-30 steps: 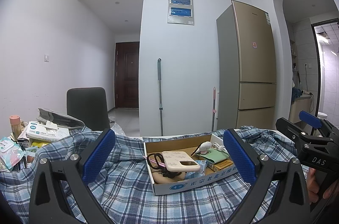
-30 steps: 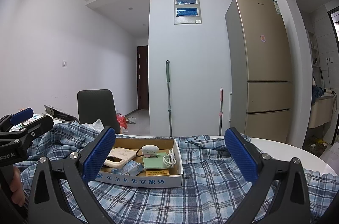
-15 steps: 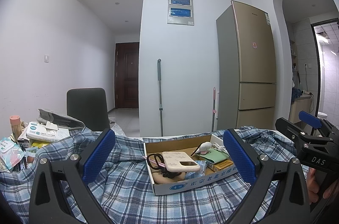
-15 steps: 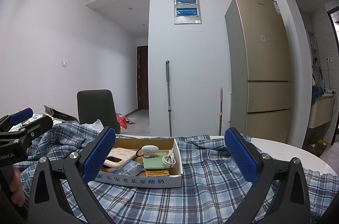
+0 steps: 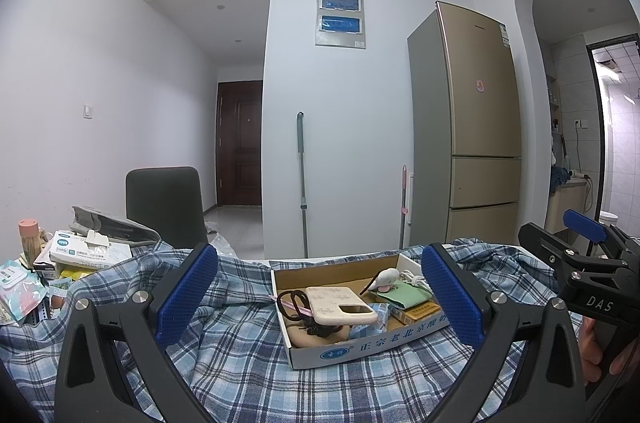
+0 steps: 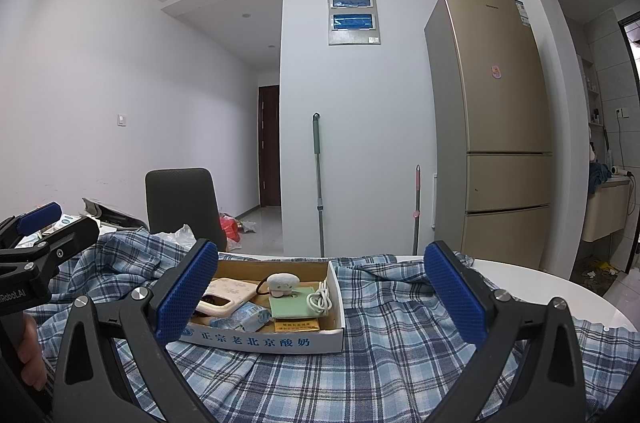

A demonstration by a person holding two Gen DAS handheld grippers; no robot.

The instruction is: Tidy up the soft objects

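Note:
A blue plaid cloth (image 5: pixel 248 351) lies rumpled over the round white table (image 6: pixel 560 287); it also shows in the right wrist view (image 6: pixel 384 335). A shallow cardboard box (image 5: pixel 360 349) sits on the cloth; it also shows in the right wrist view (image 6: pixel 264 337). It holds a beige phone case (image 5: pixel 340 305), a small white plush (image 6: pixel 282 283), a green pouch (image 6: pixel 292 307), a white cable (image 6: pixel 320 299) and hair ties (image 5: pixel 292 303). My left gripper (image 5: pixel 318 297) is open and empty, above the cloth and facing the box. My right gripper (image 6: pixel 320 297) is open and empty, also facing the box.
Tissue boxes and packets (image 5: pixel 80 255) are piled at the table's left edge. A dark chair (image 5: pixel 164 203) stands behind the table. A gold fridge (image 5: pixel 468 127), a mop (image 5: pixel 302 183) and a pink-handled tool (image 5: pixel 404 207) are against the far wall.

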